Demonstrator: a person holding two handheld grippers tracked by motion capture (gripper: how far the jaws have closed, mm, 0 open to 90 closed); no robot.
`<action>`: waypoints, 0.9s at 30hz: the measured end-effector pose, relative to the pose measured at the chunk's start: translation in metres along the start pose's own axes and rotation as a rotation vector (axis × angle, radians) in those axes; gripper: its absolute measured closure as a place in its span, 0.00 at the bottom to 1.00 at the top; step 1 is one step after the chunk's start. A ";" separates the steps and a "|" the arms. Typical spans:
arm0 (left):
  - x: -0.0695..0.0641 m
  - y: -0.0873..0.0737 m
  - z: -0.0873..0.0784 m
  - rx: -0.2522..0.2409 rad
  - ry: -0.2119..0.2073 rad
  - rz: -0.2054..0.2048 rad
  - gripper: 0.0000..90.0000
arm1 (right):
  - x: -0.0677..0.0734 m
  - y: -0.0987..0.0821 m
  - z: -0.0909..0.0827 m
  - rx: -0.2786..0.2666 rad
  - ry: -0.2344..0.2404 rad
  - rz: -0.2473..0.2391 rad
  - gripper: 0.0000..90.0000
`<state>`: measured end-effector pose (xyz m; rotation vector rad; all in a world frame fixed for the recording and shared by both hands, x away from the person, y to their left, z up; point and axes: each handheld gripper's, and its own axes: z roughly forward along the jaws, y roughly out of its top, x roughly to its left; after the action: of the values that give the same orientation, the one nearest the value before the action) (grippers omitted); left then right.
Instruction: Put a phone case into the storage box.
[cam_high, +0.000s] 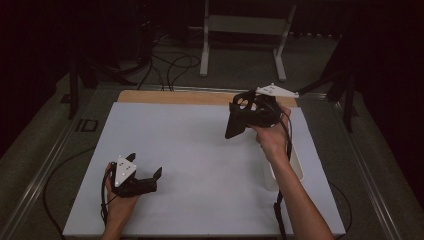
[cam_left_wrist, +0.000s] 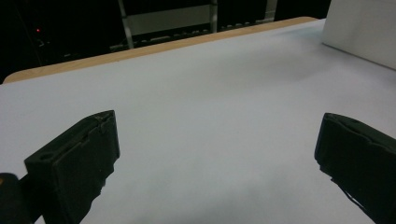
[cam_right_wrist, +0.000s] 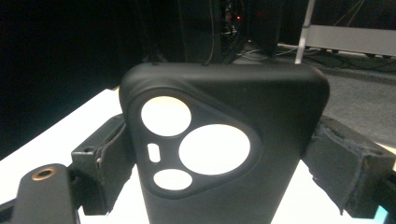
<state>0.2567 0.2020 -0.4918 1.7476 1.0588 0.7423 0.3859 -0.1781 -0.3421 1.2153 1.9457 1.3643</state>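
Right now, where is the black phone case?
The black phone case is clamped in the right gripper, held above the far right part of the white table; the left gripper sits open near the front left.

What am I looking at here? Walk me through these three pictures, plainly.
There is no robot: a person holds a hand-operated tool with two black jaws in each hand. The high view looks down on a table covered by a white sheet. The left gripper sits low near the sheet, jaws wide apart with nothing between them. The right gripper is raised and clamps a black phone case. The other two pictures come from cameras riding on each gripper. The left gripper view looks past its spread jaws across the sheet. The right gripper view shows the phone case up close, with its camera cutouts. A white container stands partly hidden by the right forearm.
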 end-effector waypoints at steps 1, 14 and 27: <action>0.000 0.000 0.000 0.001 -0.001 0.001 0.01 | -0.001 0.001 0.000 0.000 -0.003 0.000 0.15; 0.000 0.000 0.000 0.003 0.000 0.003 0.01 | -0.024 0.003 0.003 0.016 -0.076 0.004 0.15; 0.001 0.000 0.000 0.005 0.000 0.000 0.01 | -0.045 0.006 0.002 0.028 -0.145 0.013 0.15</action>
<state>0.2570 0.2026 -0.4922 1.7513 1.0615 0.7409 0.4124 -0.2155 -0.3424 1.3043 1.8653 1.2227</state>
